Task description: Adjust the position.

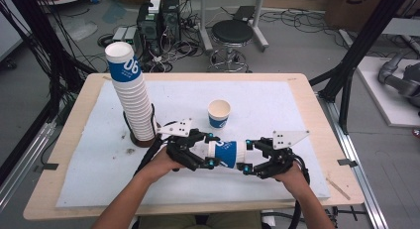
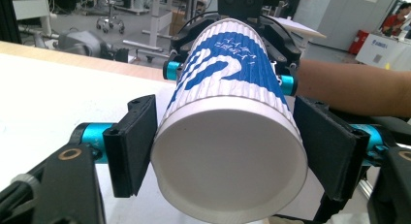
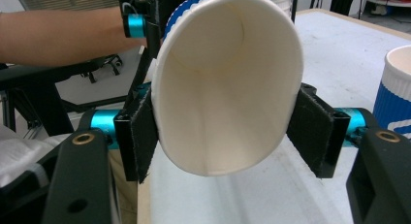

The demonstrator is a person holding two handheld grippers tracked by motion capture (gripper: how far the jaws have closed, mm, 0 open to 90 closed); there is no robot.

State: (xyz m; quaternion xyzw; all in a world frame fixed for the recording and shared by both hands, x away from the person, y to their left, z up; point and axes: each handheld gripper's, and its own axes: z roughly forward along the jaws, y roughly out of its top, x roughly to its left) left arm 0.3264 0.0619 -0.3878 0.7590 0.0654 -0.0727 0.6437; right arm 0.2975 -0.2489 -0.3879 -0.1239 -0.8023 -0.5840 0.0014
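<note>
Cables, computer cases and a black stool crowd the workshop floor beyond a wooden table covered by a white mat.

Over the near middle of that mat the two claws face each other, with one blue-and-white paper cup lying level between them. The left gripper stands around the cup's base end. In the left gripper view the closed white bottom of the cup faces the camera. The left pad lies against its wall, while the right pad sits just beside it. Whether that pad touches I cannot tell, so I cannot say whether this claw grasps the cup or has let go.

The right gripper is clenched on the cup's mouth end. In the right gripper view both pads press the rim from either side, and the round mouth is squeezed into a tall oval. The empty inside of the cup faces that camera.

Just beyond the two claws, a second cup stands upright on the mat, apart from the held one. Beyond the left gripper and out to its far side, a tall stack of cups rises from a dark round base, leaning slightly.

Both bare forearms come in from the near edge of the table.
</note>
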